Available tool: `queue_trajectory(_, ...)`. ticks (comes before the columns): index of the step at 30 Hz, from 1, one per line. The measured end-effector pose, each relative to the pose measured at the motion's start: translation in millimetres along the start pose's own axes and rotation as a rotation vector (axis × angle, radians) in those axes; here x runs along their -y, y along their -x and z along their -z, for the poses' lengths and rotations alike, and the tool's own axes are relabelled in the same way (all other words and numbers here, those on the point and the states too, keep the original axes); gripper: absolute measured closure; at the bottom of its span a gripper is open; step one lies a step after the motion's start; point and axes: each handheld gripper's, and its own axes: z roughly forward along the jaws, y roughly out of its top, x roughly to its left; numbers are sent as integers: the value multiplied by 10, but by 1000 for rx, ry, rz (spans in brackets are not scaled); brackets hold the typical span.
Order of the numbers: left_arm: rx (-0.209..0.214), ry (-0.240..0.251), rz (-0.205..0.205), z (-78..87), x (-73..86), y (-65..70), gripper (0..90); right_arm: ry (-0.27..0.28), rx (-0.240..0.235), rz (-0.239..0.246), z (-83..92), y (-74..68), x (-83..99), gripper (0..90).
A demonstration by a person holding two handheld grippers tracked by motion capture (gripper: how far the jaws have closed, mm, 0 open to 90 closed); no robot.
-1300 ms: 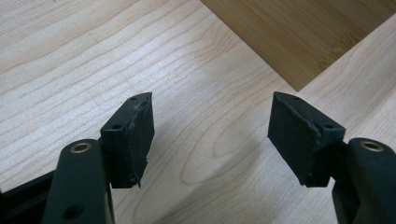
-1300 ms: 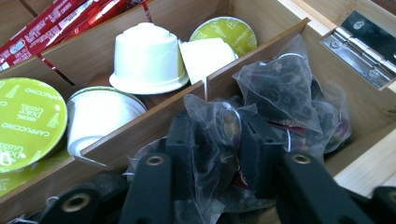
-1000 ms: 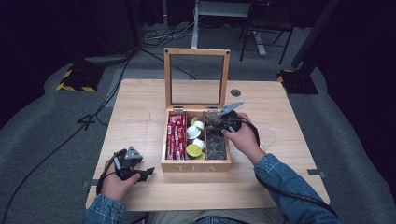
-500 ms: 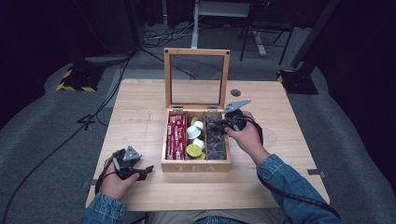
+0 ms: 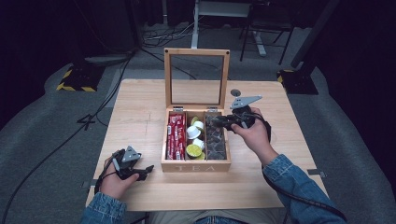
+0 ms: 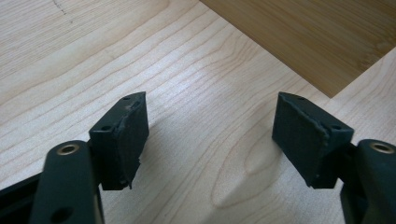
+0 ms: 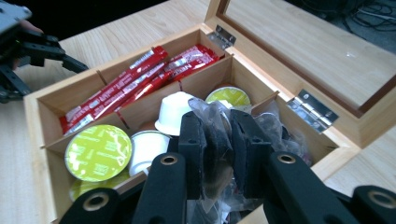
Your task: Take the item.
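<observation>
Packet (image 7: 215, 135): clear crinkled wrapper with dark contents, in the right compartment of the tea box (image 5: 196, 166), pinched between the jaws of the right gripper (image 7: 218, 140). Jaws narrow, closed on the packet, which stands up between them above the other packets (image 5: 216, 139) in that compartment.

Right gripper (image 5: 223, 122): held over the box's right compartment, pointing left and down into it; right hand (image 5: 252, 132) behind it, over the box's right wall; forearm in a denim sleeve (image 5: 299, 186) runs back to the near right table edge.

Box: wooden, three compartments, lid (image 5: 196, 77) standing upright at the far side. Left compartment, red sticks (image 5: 175, 136); middle, white and green-topped capsules (image 5: 194, 140).

Left gripper (image 6: 212, 135): jaws wide apart, nothing between them, low over bare table (image 6: 196, 84). In the high view the left gripper (image 5: 145, 170) lies near the table's front left corner, jaws pointing right toward the box's front left corner, a little apart from it; left hand (image 5: 115, 183) at the near edge.

Open room: bare table left, right and in front of the box.
</observation>
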Motion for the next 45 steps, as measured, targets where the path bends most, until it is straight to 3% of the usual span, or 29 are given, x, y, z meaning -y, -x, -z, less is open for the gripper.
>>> queue_trajectory(10,4,-2,-5,-8,-7,-12,253,23,10,10,329,-68,-30,755)
queue_trajectory(21,6,-6,-4,-16,-16,-18,240,42,41,7,685,-85,70,755)
queue_trajectory(45,2,-2,3,-19,-12,-8,239,23,127,-26,1198,2,365,754)
